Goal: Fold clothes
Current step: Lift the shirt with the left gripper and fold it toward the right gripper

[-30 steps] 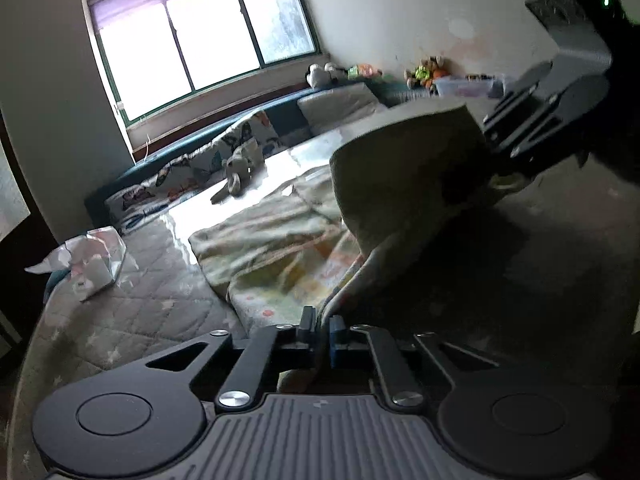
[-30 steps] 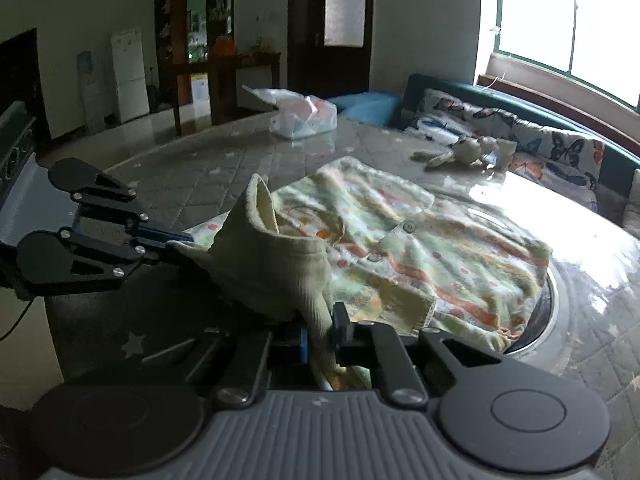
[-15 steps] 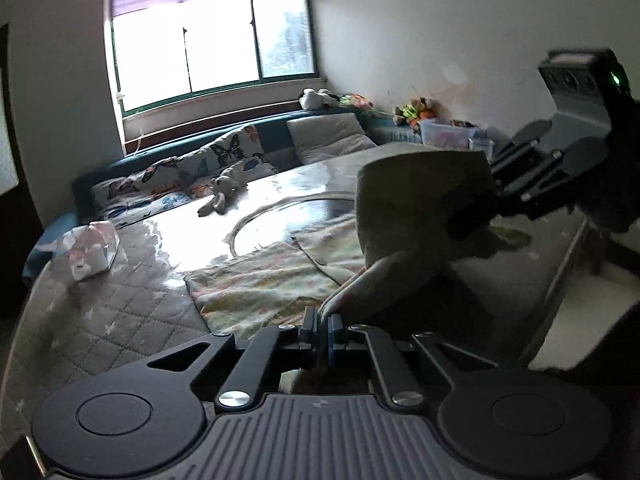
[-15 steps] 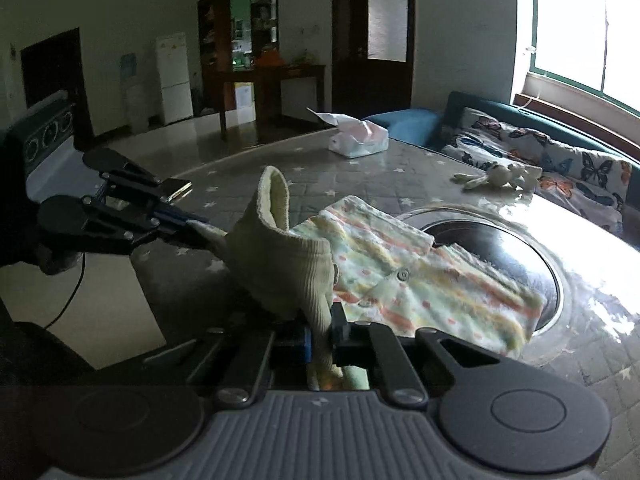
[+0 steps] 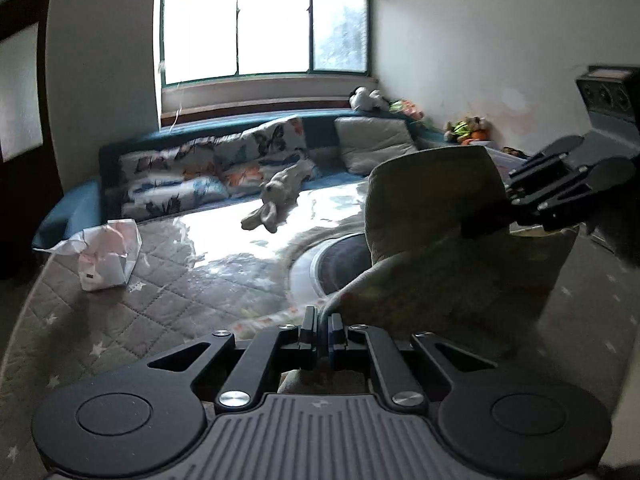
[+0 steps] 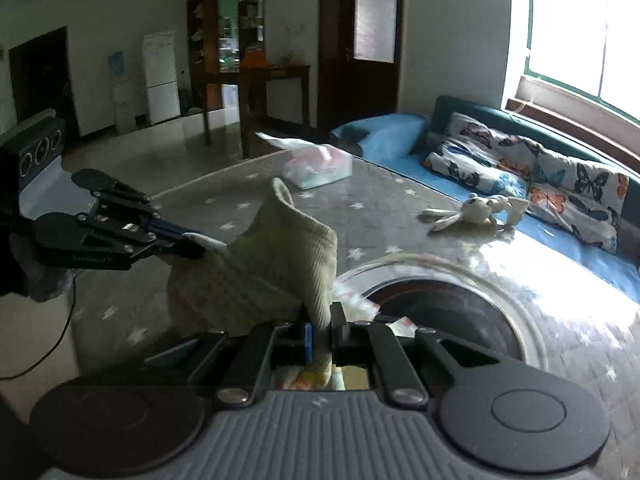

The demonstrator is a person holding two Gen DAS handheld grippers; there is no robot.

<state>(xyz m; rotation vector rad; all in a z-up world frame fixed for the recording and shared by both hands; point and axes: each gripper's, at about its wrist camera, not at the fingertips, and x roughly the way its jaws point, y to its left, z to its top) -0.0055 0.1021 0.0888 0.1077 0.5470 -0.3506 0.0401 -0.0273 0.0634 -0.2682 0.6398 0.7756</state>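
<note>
A small pale garment with a ribbed cream band and a pastel print hangs lifted between my two grippers, above the quilted table. My left gripper is shut on one end of the band; it also shows at the left of the right wrist view. My right gripper is shut on the other end; it shows at the right of the left wrist view. The printed body droops below the band, mostly hidden behind it and the grippers.
The table has a grey star-quilted cover and a round glass inset. A tissue pack and a plush rabbit lie on it. A blue sofa with butterfly cushions stands behind.
Both grippers have risen and pulled back with the garment. It lay spread on the table a second ago and now hangs lifted off it, uncovering the round glass inset.
</note>
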